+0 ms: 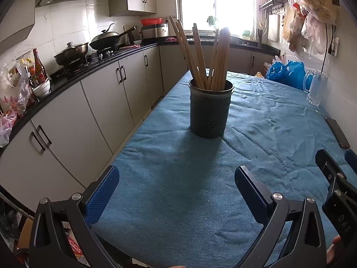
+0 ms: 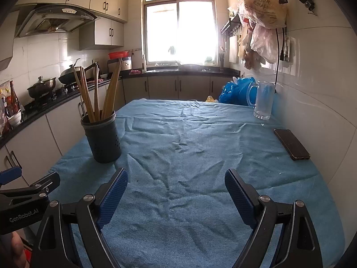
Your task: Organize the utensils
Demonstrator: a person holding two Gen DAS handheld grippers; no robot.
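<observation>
A long bench (image 2: 200,201) covered with a wrinkled blue cloth (image 2: 183,147) carries a dark cylindrical perforated utensil holder (image 2: 102,138) standing upright near its left edge, filled with wooden chopsticks (image 2: 98,93). Near the right edge lies 1 flat black phone (image 2: 291,144); farther back stand a clear glass mug (image 2: 263,102) and crumpled blue plastic bags (image 2: 236,90).

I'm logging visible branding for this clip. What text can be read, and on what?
"GenRobot.AI": on the left gripper, seen from the right wrist.
"DAS": on the right gripper, seen from the left wrist; the rest is cut off.
Print on the hanging plastic bag: too blurred to read.
</observation>
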